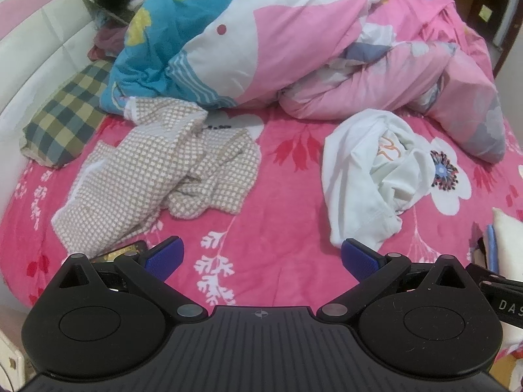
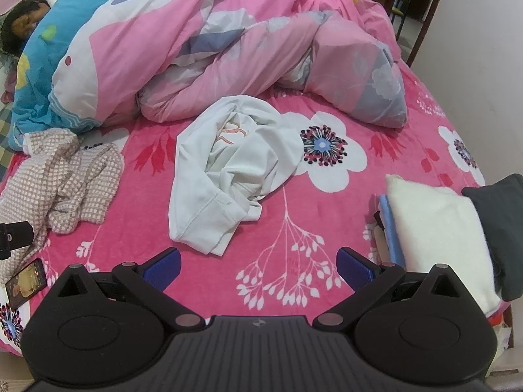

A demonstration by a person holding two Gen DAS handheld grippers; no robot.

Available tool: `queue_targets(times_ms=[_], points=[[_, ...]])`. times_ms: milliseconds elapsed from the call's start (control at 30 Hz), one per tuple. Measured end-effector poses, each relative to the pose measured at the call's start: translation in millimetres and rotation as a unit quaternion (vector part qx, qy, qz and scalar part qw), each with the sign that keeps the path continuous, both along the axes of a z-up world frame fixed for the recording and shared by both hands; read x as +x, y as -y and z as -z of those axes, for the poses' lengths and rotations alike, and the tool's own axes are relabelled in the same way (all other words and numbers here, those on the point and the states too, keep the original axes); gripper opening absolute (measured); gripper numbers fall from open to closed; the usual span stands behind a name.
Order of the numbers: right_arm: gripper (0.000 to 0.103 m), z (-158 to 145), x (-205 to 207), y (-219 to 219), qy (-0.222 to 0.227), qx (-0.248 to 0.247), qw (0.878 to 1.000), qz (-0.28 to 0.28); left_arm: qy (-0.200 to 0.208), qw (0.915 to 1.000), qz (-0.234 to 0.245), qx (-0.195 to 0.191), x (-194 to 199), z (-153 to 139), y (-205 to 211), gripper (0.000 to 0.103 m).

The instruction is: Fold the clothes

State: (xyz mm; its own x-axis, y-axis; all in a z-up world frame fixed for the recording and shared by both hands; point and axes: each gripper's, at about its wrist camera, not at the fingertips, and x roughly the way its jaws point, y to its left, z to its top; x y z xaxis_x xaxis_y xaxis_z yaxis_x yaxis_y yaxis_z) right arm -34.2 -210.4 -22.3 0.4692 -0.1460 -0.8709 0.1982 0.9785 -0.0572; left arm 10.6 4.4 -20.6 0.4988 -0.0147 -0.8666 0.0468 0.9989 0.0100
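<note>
On the bed (image 2: 408, 104), white shirt (image 2: 228, 170) and checked garment (image 1: 157, 170) both lie crumpled, nothing folded yet; left tool (image 1: 261, 258) and right tool (image 2: 258, 261) gape empty.

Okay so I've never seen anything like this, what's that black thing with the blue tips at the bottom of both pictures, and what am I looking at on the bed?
Those are handheld tongs, one per hand, each carrying its own camera. One picture looks along the left tongs, the other along the right tongs. Both are open and hold nothing. On the pink floral bedsheet lie a crumpled white shirt and a crumpled beige checked garment, both unfolded. Behind them is a bunched duvet. Folded items are stacked at the right, and a phone lies at the left.
</note>
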Motion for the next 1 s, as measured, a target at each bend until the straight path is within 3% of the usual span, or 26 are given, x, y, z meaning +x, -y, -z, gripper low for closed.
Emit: queue_targets(times_ms=[200, 333, 567, 733, 800, 833, 933, 1000], points=[[0.103, 8.9, 7.3, 10.7, 0.002, -0.003, 1.0, 0.0, 0.014, 0.9996, 0.012, -0.019, 10.9, 9.7, 5.5, 0.103], [0.103, 15.4, 16.5, 24.1, 0.028, 0.004, 1.0, -0.004, 0.026, 0.9991, 0.017, -0.031, 23.4, 22.8, 11.5, 0.103], [0.103, 60.0, 49.2, 55.6, 0.089, 0.027, 0.995, -0.036, 0.038, 0.9955, 0.041, -0.076, 58.6, 79.1, 31.2, 0.103], [0.089, 116.0, 89.4, 92.0, 0.117, 0.071, 0.99, -0.039, 0.028, 0.991, 0.077, -0.106, 95.9, 135.3, 61.0, 0.089], [0.08, 136.7, 109.7, 102.3, 0.113, 0.083, 0.989, -0.038, 0.017, 0.9893, 0.092, -0.112, 113.8, 156.3, 76.4, 0.067], [0.079, 146.3, 120.0, 107.0, 0.109, 0.088, 0.989, -0.038, 0.015, 0.9882, 0.101, -0.114, 121.8, 165.0, 83.2, 0.065], [0.079, 166.7, 149.3, 115.5, 0.113, 0.105, 0.987, -0.049, 0.014, 0.987, 0.12, -0.106, 141.0, 183.1, 102.2, 0.063], [0.079, 176.2, 166.9, 117.2, 0.115, 0.119, 0.985, -0.05, 0.014, 0.986, 0.129, -0.105, 150.6, 189.1, 112.9, 0.072]])
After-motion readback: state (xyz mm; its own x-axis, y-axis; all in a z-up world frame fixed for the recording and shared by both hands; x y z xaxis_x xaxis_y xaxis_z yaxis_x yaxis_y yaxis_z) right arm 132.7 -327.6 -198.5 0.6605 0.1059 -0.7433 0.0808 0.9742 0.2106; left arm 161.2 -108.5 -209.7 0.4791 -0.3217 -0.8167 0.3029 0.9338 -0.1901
